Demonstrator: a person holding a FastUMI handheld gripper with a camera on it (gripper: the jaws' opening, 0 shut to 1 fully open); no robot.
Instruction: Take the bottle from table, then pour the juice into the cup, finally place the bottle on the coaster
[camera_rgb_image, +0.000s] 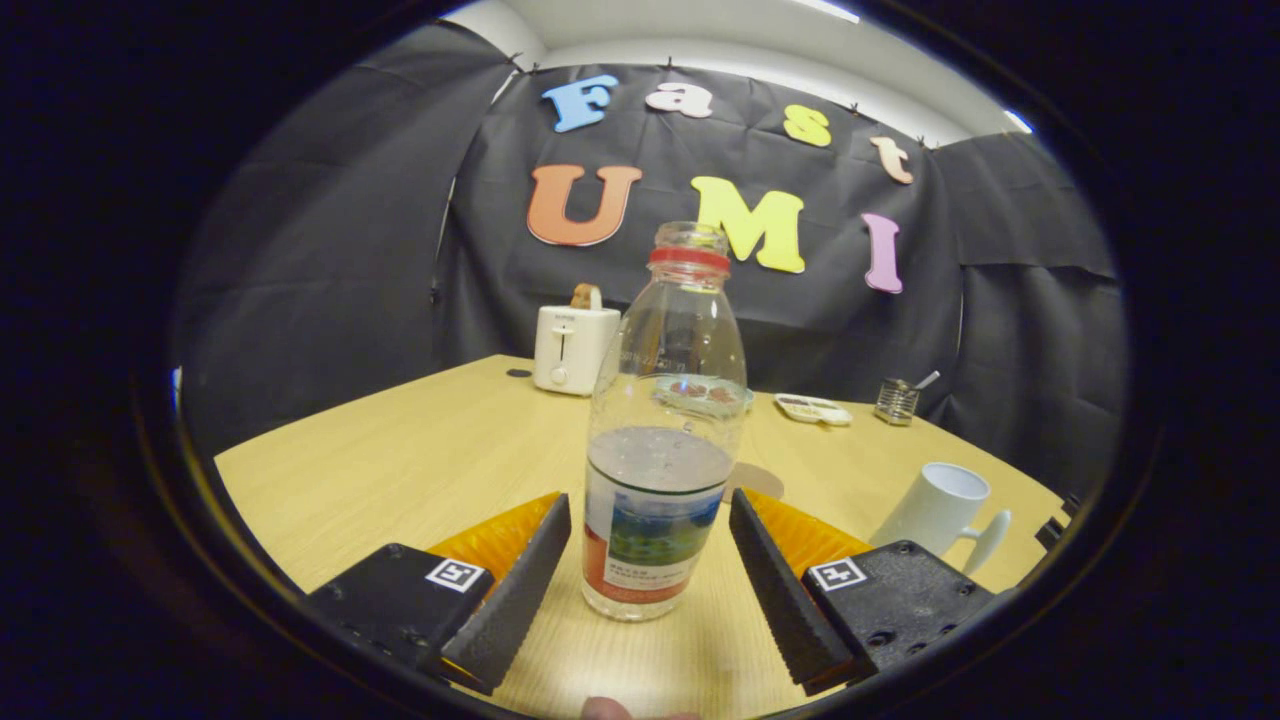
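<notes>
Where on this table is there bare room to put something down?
The widest bare patch of the table lies between the toaster and the gripper, whose open fingers flank the bottle. Another lies between bottle and cup. It is crowded along the back: plate, small holder.

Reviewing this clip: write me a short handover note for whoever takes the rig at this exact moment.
Gripper: jaws open, one on each side of the bottle, not touching it.
Bottle: upright on the table, uncapped, partly filled with clear liquid.
Cup: white mug, ahead and right of the bottle, leaning in this fisheye view.
Coaster: seemingly the brownish disc just behind the bottle; hard to confirm.
Done: approach only.
Left: close on the bottle, lift, pour into the cup, set the bottle on the coaster.
</notes>
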